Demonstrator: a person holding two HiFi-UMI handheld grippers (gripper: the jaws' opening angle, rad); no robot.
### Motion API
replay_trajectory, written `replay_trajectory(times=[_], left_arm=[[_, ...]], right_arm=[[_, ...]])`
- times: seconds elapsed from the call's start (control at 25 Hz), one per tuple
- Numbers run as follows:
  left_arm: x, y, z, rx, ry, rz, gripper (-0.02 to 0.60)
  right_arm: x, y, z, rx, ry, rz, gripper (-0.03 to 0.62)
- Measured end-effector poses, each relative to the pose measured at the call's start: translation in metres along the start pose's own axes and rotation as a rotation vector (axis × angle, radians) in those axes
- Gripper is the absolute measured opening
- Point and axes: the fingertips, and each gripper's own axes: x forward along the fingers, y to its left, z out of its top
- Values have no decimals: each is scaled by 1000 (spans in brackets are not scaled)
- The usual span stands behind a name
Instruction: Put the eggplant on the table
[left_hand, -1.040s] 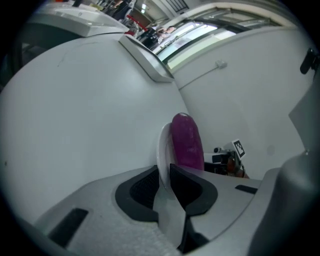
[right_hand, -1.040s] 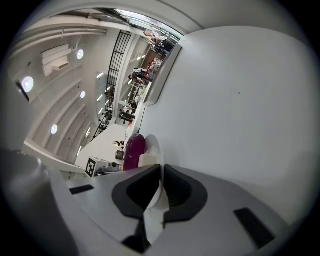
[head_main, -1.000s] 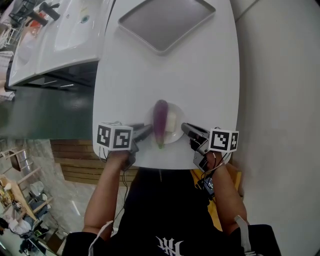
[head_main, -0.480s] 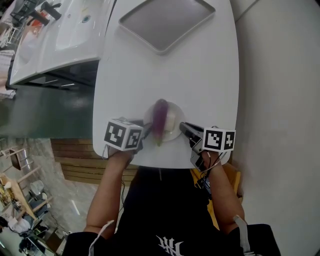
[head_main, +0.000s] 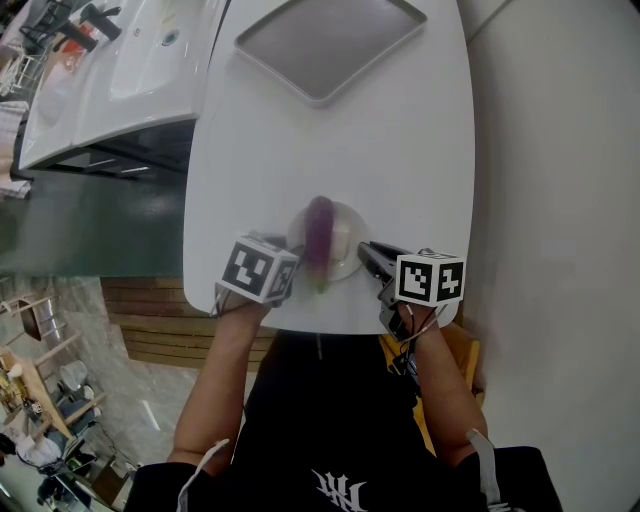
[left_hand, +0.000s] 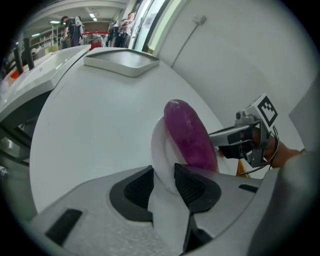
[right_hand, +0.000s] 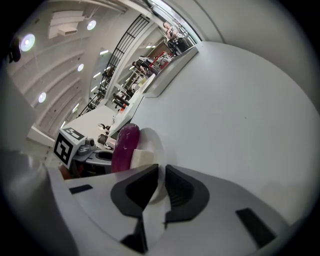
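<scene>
Eggplant on plate; left gripper fingers just spreading apart around rim, right gripper fingers loosening yet clamped on rim.

in the head view the left gripper's cube covers its jaws and the plate's left rim. the eggplant hides the plate's middle. the tray, far beyond the plate, is cut off by the top edge. a pale block on the plate, just right of the eggplant, is too small to name. in the left gripper view the eggplant's near end sits behind that gripper's body. both grippers' jaws have just been opening, with the plate's rim between them. whether the right gripper's pads press on that rim cannot be told. people beyond the tray are too small to make out.
</scene>
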Motion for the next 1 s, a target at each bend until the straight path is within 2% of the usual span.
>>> replay_trajectory(times=[0.2, 0.36, 0.76, 0.88, 1.0], left_arm=[[-1, 6, -4, 34, 59, 51, 118], [-1, 4, -2, 54, 51, 58, 123], [1, 3, 4, 163, 77, 149, 144], [3, -2, 5, 175, 74, 140, 149], [6, -2, 0, 180, 105, 145, 155]], right_arm=[[0, -1, 0, -105, 26, -61, 40], [0, -1, 1, -202, 44, -115, 54], [0, -1, 4, -386, 61, -207, 75], [0, 0, 4, -417, 69, -222, 78], [1, 0, 6, -467, 81, -250, 84]])
